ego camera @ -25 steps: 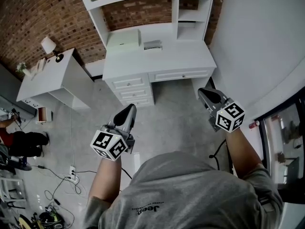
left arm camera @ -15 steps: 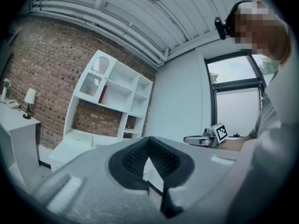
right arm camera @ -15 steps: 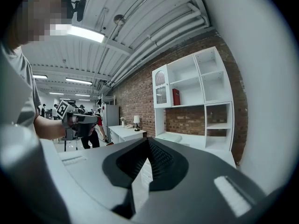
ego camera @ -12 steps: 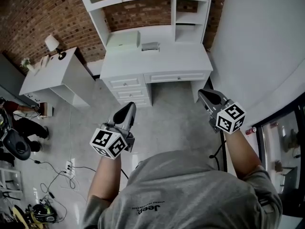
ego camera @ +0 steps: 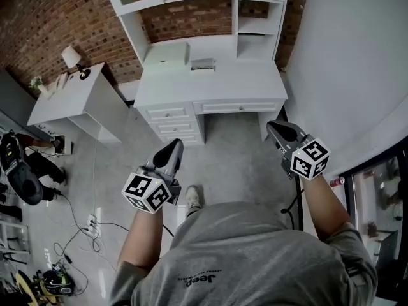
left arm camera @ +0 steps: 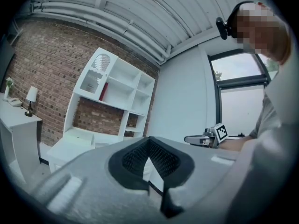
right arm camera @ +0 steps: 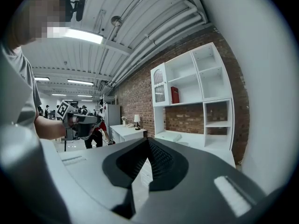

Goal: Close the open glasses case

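Grey on the white desk (ego camera: 210, 85), the likely glasses case (ego camera: 203, 63) — light, rigid, best pushed at its lid edge, I judge — lies well beyond my left gripper (ego camera: 174, 145) and right gripper (ego camera: 273, 127), both pressed together on nothing.

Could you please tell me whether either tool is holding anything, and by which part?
Nothing is held: the left tool and right tool are both shut and empty.
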### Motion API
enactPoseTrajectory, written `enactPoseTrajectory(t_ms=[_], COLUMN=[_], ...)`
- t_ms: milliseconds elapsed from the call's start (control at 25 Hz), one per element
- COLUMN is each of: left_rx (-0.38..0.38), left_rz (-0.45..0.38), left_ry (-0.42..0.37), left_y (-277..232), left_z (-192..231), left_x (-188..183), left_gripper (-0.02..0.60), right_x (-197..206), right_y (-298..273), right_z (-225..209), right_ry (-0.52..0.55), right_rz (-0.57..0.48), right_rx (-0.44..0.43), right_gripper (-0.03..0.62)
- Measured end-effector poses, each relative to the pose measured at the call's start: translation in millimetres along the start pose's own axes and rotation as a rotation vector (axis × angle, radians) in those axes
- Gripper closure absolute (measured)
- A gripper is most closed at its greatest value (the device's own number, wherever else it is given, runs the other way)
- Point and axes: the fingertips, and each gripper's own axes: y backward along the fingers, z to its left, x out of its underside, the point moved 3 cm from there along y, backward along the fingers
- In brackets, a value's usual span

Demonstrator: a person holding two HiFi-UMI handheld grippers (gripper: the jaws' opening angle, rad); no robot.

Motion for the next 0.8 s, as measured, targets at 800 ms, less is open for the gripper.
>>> enactPoseTrajectory(t_ms=[800], left_rx=[0.223], left_rz=[0.034], left_ry=[-0.029], left_y=[-137], left_z=[278], left_x=[-70], left_gripper=[0.583], right_x=[-56], right_y=[-274], right_z=[-58], right_ry=[0.000], right_rz=[-0.021], right_rx=[0.137], right_gripper=[0.585])
